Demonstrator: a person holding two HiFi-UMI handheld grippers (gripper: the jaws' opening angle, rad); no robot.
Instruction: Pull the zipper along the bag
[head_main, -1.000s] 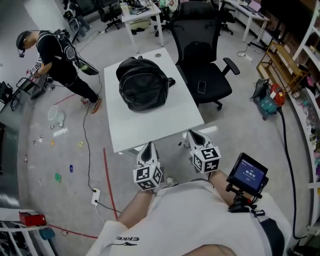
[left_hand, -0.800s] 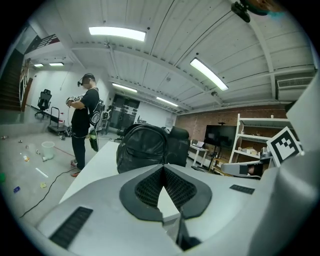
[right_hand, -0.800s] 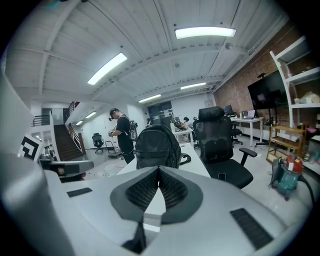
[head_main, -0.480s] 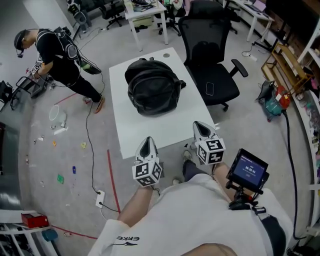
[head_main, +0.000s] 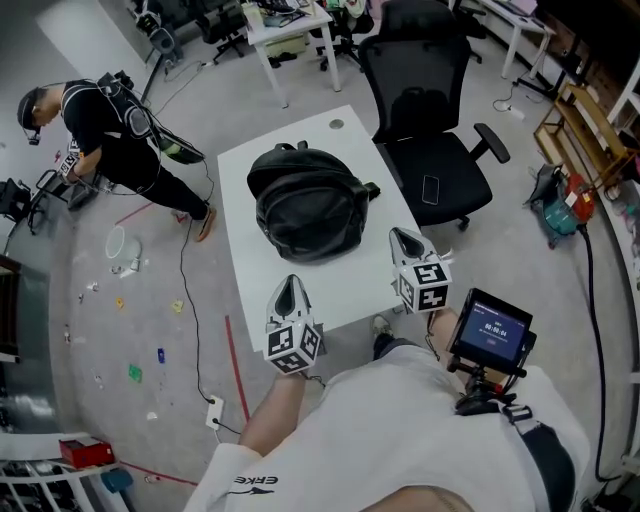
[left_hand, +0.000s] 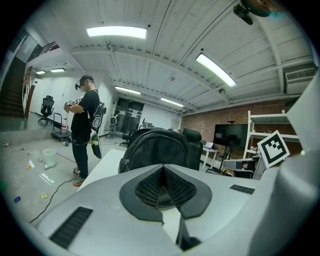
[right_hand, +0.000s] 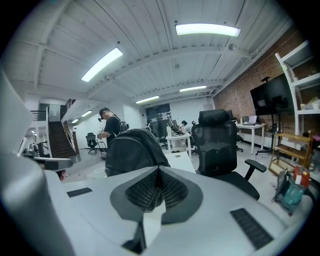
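The bag (head_main: 305, 212) sits in the middle of the desk (head_main: 330, 285), centre of the head view, and neither gripper touches it. The left gripper (head_main: 290, 287) hangs over the desk's near edge, lower centre. The right gripper (head_main: 403, 238) is just off the desk's right edge, level with the bag's lower side. Each gripper's own view shows its jaws pressed together with nothing between them, pointing at the bag ahead. The zipper pull cannot be made out from here, so the first risk is closing on loose fabric or a strap rather than the pull. The bag lies loose, and a one-sided tug would likely drag it rather than run the zipper, so the other gripper should hold it down. A strip of bare desk lies in front of the bag, and more on its left. On the right the bag nearly reaches the edge, and the chair (head_main: 430, 120) stands close there, crowding the right gripper's sweep. A cable (head_main: 185, 300) trails on the floor to the left.
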